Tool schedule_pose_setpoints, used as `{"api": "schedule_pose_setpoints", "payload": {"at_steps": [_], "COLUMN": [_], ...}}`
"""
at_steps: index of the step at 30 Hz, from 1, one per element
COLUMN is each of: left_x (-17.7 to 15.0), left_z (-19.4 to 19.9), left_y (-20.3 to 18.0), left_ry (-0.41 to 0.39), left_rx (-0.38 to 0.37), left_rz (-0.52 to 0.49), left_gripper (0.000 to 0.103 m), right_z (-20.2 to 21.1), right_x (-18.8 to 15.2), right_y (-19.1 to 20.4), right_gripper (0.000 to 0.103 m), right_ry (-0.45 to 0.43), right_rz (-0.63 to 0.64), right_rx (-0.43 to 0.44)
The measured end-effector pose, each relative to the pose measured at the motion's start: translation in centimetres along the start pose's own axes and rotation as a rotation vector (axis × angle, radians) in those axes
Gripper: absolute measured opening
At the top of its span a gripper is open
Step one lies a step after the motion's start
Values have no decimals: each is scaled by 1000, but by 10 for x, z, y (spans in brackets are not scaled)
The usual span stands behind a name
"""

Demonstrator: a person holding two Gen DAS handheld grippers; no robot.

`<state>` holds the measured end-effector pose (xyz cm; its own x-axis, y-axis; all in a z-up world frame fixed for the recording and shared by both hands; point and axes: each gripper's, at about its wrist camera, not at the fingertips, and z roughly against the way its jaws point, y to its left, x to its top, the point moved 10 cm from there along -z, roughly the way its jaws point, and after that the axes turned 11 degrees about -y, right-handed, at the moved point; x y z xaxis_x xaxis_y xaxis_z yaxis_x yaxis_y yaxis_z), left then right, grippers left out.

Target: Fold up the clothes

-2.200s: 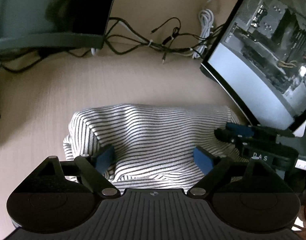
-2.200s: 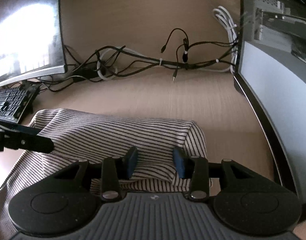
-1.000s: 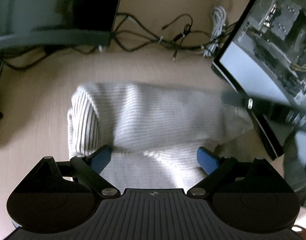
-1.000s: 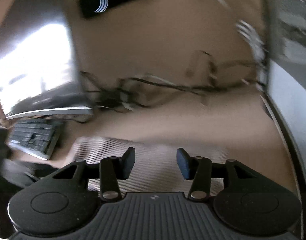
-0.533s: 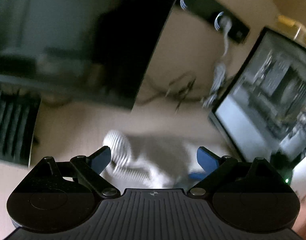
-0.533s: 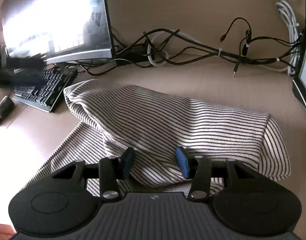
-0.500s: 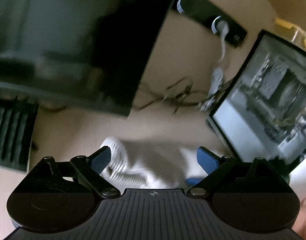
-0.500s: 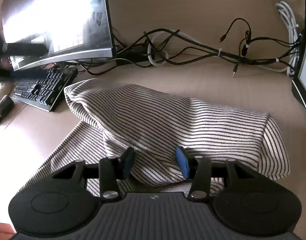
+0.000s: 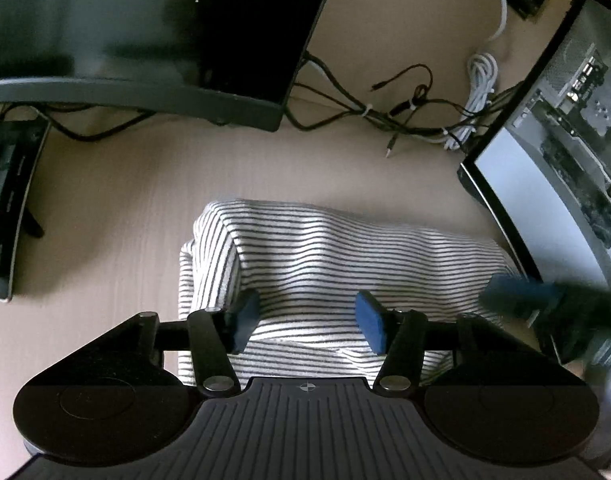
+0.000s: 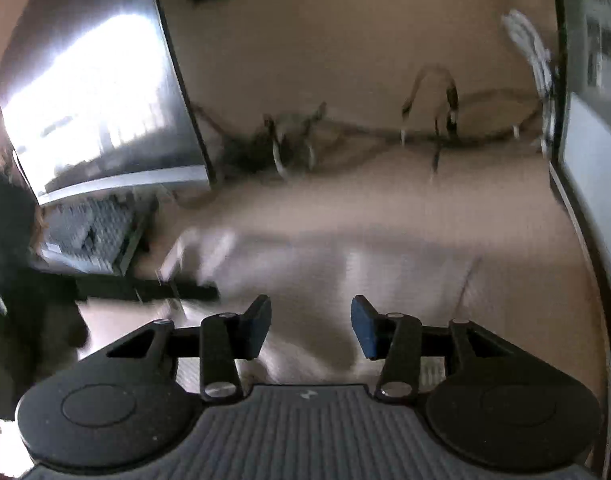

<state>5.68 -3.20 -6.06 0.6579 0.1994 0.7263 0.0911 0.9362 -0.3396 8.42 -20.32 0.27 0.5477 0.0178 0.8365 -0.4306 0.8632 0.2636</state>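
A white shirt with thin dark stripes (image 9: 325,256) lies folded into a thick bundle on the tan desk (image 9: 125,200). My left gripper (image 9: 307,318) hovers over its near edge, open, with striped cloth showing between the blue pads and nothing pinched. At the right of that view the right gripper's blue finger (image 9: 517,292) is a blur beside the shirt's right end. The right wrist view is smeared by motion: the shirt (image 10: 405,280) is a pale mass, and my right gripper (image 10: 311,324) stands open above it. The left gripper (image 10: 153,290) shows as a dark bar at the left.
A dark curved monitor (image 9: 145,32) stands at the back left, with a keyboard (image 9: 5,208) at the left edge. A second screen (image 9: 565,140) leans in from the right, close to the shirt. Tangled black and white cables (image 9: 417,116) run along the back of the desk.
The left view had swung up and blurred; it now looks down on the shirt again, with its jaws narrower. The right gripper went from steady over the shirt to fast motion.
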Motion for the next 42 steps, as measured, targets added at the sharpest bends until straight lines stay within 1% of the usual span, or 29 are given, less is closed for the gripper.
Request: {"api": "schedule_pose_setpoints", "payload": {"at_steps": [2,5,10,12,14,16,18,19,20,22,24,27,29,31,33,35,37,38,40,41,42], "left_x": [-1,-2,-3,-3,-4,-4,-8,-10,-13,-18,-19,-10,-3,0,4,7,12,14,20,21,21], "left_z": [-1,-2,-2,-2,-1,5,14,18,20,26,33,54,69,79,84,85,87,88,92,94,94], "left_y": [-1,-5,-4,-4,-3,-2,0,2,6,14,23,35,46,60,72,81,79,77,67,62,55], "left_ry": [-3,-6,-6,-7,-8,-5,-1,2,5,9,-4,-60,-97,-125,-146,-158,-166,-171,-178,-179,-175], "left_rx": [0,-3,-14,-23,-33,-47,-77,-77,-63,-39,-32,-32,-16,7,21,24,8,-2,-29,-44,-56], "left_rz": [-11,-20,-14,-5,10,48,96,112,122,143,185,232,251,288,332,373,387,390,373,360,346], "left_gripper": [60,61,63,66,68,71,79,83,93,93,93,93,94,94,94,94,94,94,94,94,94], "right_z": [-4,-26,-38,-43,-48,-53,-58,-60,-68,-83,-107,-135,-147,-155,-151,-137,-116,-106,-78,-64,-60], "right_x": [19,26,19,16,13,10,7,6,9,15,11,-5,-9,-12,-12,-10,-4,-1,-2,-2,-5], "right_y": [6,8,14,17,19,22,24,25,31,41,47,50,45,40,45,55,69,75,88,94,95], "right_gripper": [42,42,43,45,50,53,67,80,85,85,85,85,94,95,80,45,28,20,14,14,14], "right_ry": [-31,-22,6,17,28,40,51,56,55,53,97,179,215,264,267,245,199,176,116,87,86], "right_rz": [39,91,142,163,183,204,224,235,258,304,326,341,274,172,165,193,250,255,315,344,339], "right_rx": [7,-6,18,28,38,48,58,63,83,122,141,175,195,222,247,263,259,268,265,263,257]}}
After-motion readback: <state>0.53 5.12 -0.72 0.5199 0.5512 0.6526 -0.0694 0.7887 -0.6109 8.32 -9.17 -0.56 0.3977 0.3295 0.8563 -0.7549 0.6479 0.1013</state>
